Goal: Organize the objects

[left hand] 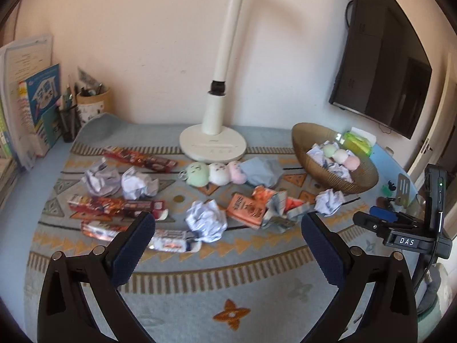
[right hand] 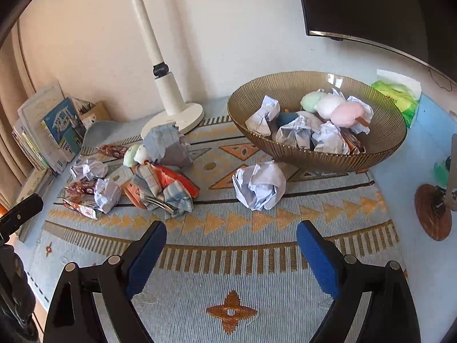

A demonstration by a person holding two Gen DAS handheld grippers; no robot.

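Right gripper (right hand: 231,243) jaws apart, empty; left gripper (left hand: 228,234) likewise. Paper ball (right hand: 259,185) lies on mat just beside bowl (right hand: 285,154). Straddle ball squarely, close gently, lift clear of rim.

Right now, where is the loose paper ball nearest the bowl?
In the right wrist view, the paper ball lies centre on the mat, just before the bowl.

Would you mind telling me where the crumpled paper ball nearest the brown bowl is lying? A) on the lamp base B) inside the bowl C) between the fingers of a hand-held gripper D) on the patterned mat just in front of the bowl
D: the crumpled paper ball lies on the patterned mat just in front of the brown bowl, outside its rim and clear of both grippers.
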